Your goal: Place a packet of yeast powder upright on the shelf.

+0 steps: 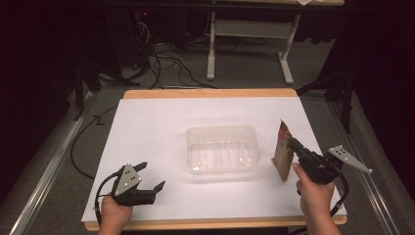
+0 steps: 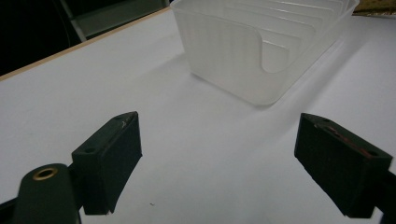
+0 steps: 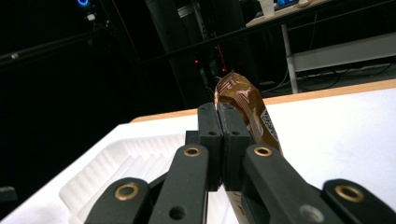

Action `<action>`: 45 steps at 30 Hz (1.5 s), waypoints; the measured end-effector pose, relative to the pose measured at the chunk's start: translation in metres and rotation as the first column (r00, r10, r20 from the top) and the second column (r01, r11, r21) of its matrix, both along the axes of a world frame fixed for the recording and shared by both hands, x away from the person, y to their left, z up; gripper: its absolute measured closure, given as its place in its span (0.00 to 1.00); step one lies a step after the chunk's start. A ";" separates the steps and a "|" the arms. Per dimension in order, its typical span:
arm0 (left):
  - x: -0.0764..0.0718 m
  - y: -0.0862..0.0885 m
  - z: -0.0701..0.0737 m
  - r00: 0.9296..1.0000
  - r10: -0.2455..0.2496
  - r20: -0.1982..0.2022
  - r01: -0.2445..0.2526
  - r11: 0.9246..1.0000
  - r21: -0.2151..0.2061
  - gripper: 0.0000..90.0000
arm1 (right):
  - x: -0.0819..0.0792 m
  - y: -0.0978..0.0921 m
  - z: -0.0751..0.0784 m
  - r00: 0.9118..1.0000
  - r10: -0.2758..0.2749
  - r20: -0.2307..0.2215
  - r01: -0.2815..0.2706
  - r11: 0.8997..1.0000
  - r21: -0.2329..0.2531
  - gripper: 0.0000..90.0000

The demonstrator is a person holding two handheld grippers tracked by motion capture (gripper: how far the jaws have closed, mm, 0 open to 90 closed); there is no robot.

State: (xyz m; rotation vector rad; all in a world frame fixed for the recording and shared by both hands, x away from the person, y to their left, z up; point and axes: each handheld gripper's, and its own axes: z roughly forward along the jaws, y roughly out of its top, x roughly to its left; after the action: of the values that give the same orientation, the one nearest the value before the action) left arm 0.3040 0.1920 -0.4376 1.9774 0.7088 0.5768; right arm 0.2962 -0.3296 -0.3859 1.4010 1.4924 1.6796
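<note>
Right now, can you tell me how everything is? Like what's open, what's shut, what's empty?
Left gripper: jaws wide open, holding nothing, low over the table's near left.
Right gripper: jaws shut on the snack packet.
Snack packet: pinched near its upper edge, hanging upright to the right of the tub; whether its bottom touches the table cannot be told.
Plastic tub: no lid, empty, standing upright mid-table.
Table: covered by a white sheet.
</note>
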 end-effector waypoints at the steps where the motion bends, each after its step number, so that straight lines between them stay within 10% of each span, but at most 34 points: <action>1: 0.000 0.000 0.000 1.000 0.000 0.000 0.000 1.000 -0.001 0.17 | 0.000 0.000 0.000 1.000 -0.005 -0.001 0.005 1.000 0.006 1.00; 26: 0.000 0.000 0.000 1.000 0.009 0.013 -0.009 1.000 0.002 0.17 | -0.012 -0.012 0.018 0.995 -0.057 0.084 0.056 0.998 0.023 1.00; 45: -0.001 0.004 0.001 1.000 0.014 0.015 -0.013 1.000 -0.008 0.17 | -0.005 0.011 0.071 0.986 -0.034 0.163 0.035 0.999 -0.005 1.00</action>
State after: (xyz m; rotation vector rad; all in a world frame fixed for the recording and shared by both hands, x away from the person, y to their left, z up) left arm 0.3032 0.1964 -0.4364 1.9609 0.7146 0.5957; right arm 0.2908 -0.3182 -0.3147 1.2457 1.3751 1.7202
